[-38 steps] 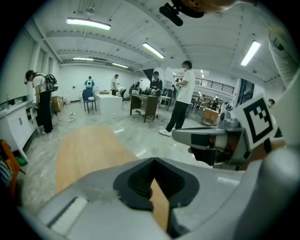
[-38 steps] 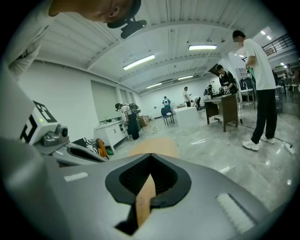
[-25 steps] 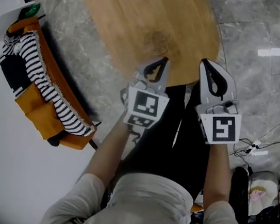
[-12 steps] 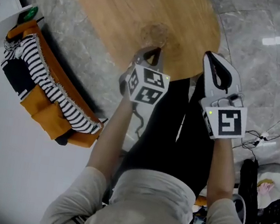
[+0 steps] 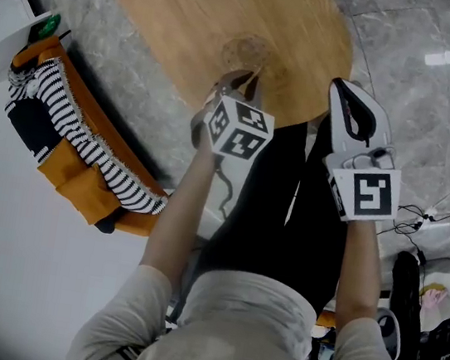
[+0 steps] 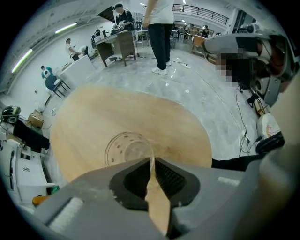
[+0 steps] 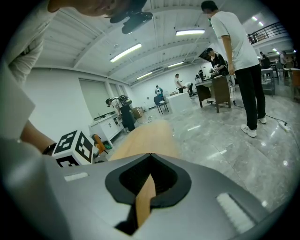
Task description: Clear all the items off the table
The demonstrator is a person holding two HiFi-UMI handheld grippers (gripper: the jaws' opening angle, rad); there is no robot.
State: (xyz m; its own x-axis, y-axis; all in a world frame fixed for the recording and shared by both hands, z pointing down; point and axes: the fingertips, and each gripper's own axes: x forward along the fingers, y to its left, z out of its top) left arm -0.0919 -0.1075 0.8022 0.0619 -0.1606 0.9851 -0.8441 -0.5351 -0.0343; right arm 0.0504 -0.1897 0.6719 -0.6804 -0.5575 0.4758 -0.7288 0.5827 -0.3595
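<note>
A clear glass [image 5: 248, 53] stands on the round wooden table [image 5: 175, 8], close to its near edge. My left gripper [image 5: 242, 78] reaches over that edge, rolled to one side. In the left gripper view its jaws are pinched on the near rim of the glass [image 6: 127, 149], with the left gripper [image 6: 151, 161] shut on that thin wall. My right gripper [image 5: 340, 87] hovers beside the table's near right edge, apart from the glass. The right gripper [image 7: 150, 155] is shut with nothing in it, and the table [image 7: 145, 138] shows past it.
An orange seat with a striped cloth [image 5: 73, 131] stands left of the table, with a white cabinet [image 5: 4, 4] behind it. Cables [image 5: 428, 220] lie on the marble floor at the right. People [image 6: 159, 28] stand at desks far off.
The left gripper went forward from the table's edge, rolled sideways, and now pinches the glass rim. The right gripper has barely shifted.
</note>
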